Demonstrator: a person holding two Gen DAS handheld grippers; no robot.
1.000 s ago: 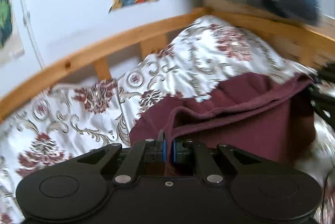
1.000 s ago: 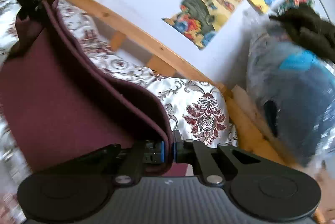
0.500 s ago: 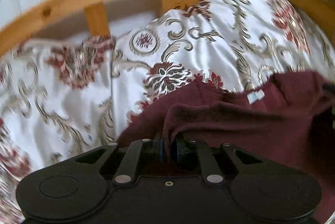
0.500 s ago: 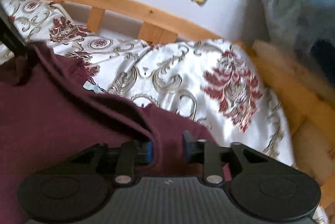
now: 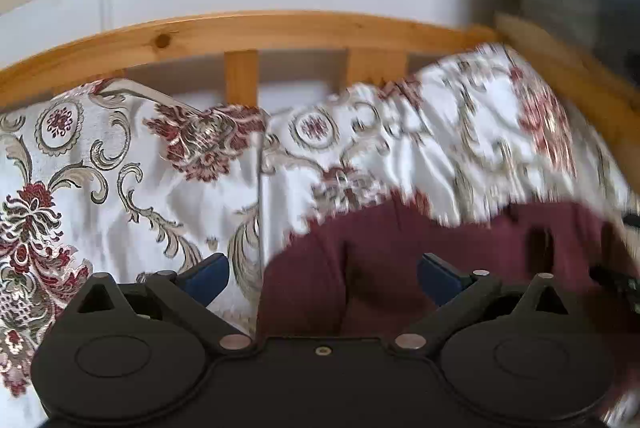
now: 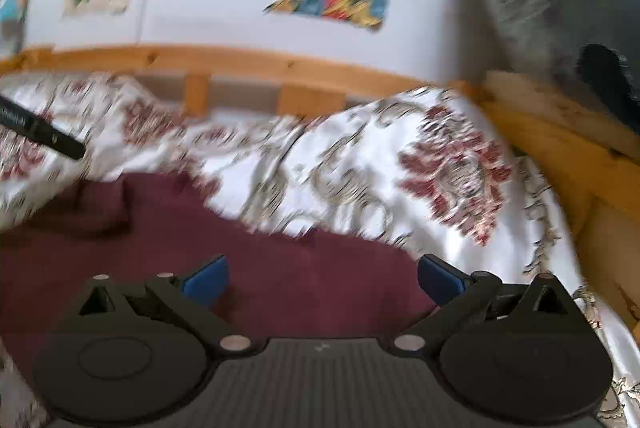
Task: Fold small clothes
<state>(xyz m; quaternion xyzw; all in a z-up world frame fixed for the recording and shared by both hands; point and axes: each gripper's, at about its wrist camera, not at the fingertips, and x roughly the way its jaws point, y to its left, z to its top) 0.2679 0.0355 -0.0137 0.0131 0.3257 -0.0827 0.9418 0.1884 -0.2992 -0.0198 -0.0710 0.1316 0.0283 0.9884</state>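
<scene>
A bed (image 5: 120, 163) under a floral satin cover, wooden rail (image 5: 280, 27) and postered wall behind. Maroon garment (image 6: 280, 280) lying flat on the cover, near both cameras. Left gripper (image 5: 322, 278) spread wide over its left edge, pinching nothing; right gripper (image 6: 322, 278) likewise spread above the cloth. Probably between folds, one fold laid down. Next: picking a fresh edge or corner with each gripper, closing on one layer only.

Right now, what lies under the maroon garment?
The maroon garment lies on the floral bedspread, which shows around its far edge. Whatever is directly beneath the cloth is covered. Both claws, left and right, are open.
</scene>
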